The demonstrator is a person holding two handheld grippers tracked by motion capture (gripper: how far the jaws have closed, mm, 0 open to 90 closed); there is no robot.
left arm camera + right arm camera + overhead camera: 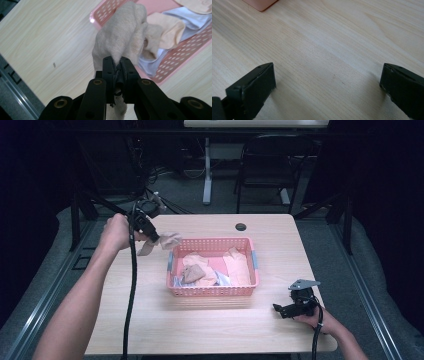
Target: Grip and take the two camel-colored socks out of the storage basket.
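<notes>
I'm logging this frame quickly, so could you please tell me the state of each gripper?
Left gripper: jaws closed on a beige sock.
Right gripper: jaws open, holding nothing.

Lower end of the beige cloth [120, 37] behind the left hand-held gripper [117, 72]; pink basket [260, 3] cropped to a corner.

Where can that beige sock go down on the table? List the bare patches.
Bare wood lies left of the pink basket, under the left gripper holding the beige sock. More lies along the near edge between the basket and the right gripper, and on the table right of the basket. The basket itself is crowded with socks.
</notes>
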